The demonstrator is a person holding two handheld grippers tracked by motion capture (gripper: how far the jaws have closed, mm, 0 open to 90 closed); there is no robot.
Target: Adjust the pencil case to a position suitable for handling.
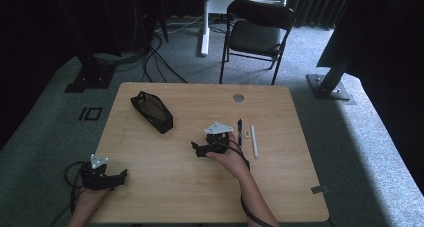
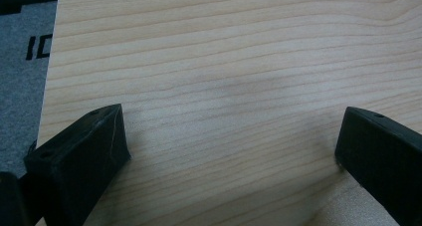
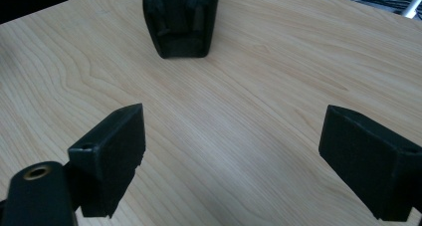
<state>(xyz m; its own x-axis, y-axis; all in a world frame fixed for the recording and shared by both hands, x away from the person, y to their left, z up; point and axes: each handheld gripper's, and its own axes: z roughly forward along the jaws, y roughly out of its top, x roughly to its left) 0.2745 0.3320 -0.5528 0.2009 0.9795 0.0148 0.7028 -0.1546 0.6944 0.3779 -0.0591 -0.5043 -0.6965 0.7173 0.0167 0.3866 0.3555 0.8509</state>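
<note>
A black zippered pouch (image 1: 152, 112) lies at the table's back left; the right gripper view has its near end at the top (image 3: 179, 17). My right gripper (image 1: 196, 148) rests mid-table, held by a hand and pointing left toward the pouch. Its jaws stand open (image 3: 231, 136) over bare wood, a short way from the pouch. My left gripper (image 1: 122, 177) sits near the front left corner, open (image 2: 231, 146) with nothing between the jaws. A blue pen (image 1: 240, 132) and a white marker (image 1: 254, 141) lie just right of the right hand.
The wooden table (image 1: 280, 187) has a round grommet hole (image 1: 238, 97) at the back. A small label-like item (image 1: 246, 134) lies between pen and marker. A folding chair (image 1: 257, 32) stands beyond the far edge. Cables trail over the grey carpet.
</note>
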